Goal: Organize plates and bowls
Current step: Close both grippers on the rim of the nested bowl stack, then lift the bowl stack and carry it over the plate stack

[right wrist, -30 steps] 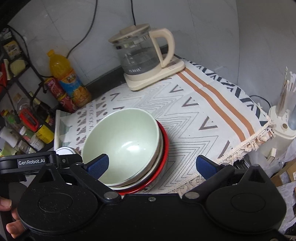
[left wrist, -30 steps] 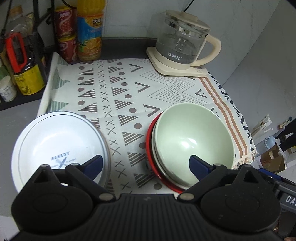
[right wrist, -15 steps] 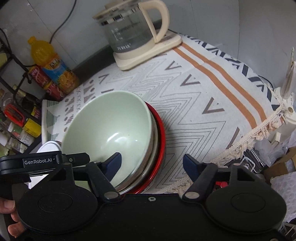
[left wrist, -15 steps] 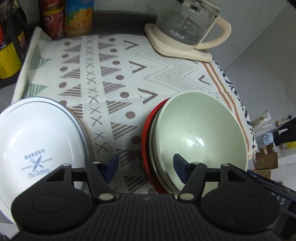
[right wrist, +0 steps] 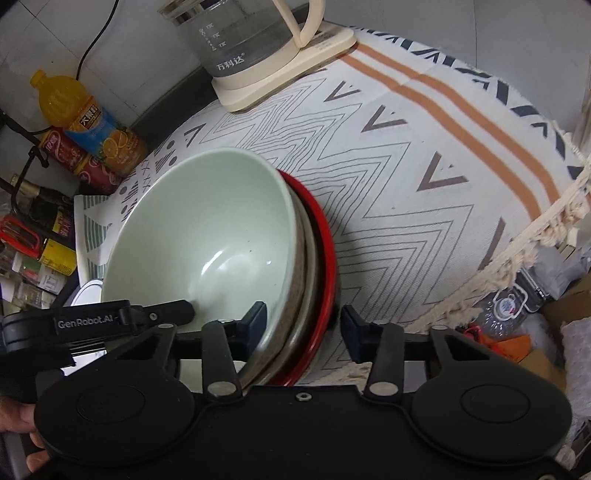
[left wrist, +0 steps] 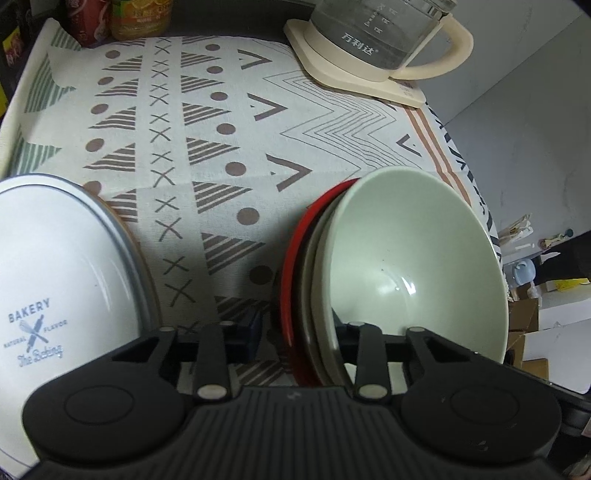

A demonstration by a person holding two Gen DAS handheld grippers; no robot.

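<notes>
Two handheld grippers close in on a stack of dishes at the near edge of a patterned cloth (left wrist: 229,147). In the left wrist view, the left gripper (left wrist: 299,332) straddles the stack's rim at lower centre: one blue finger (left wrist: 253,330) shows outside the red plate (left wrist: 291,266), while the other finger is hidden behind the green bowl (left wrist: 417,258), so it cannot be told whether the jaws are actually clamped on the rim. A white plate (left wrist: 55,266) printed "BAKERY" fills the lower left of that frame, apart from the stack.

In the right wrist view, the right gripper (right wrist: 303,328) sits at lower centre with jaws apart, one finger (right wrist: 255,325) inside the green bowl (right wrist: 207,236), the other just outside the red plate (right wrist: 327,236). A grey dish is sandwiched between bowl and plate.

A glass kettle (right wrist: 243,33) stands at the top of the frame; a juice bottle (right wrist: 88,118) and cans (right wrist: 74,155) stand upper left.
</notes>
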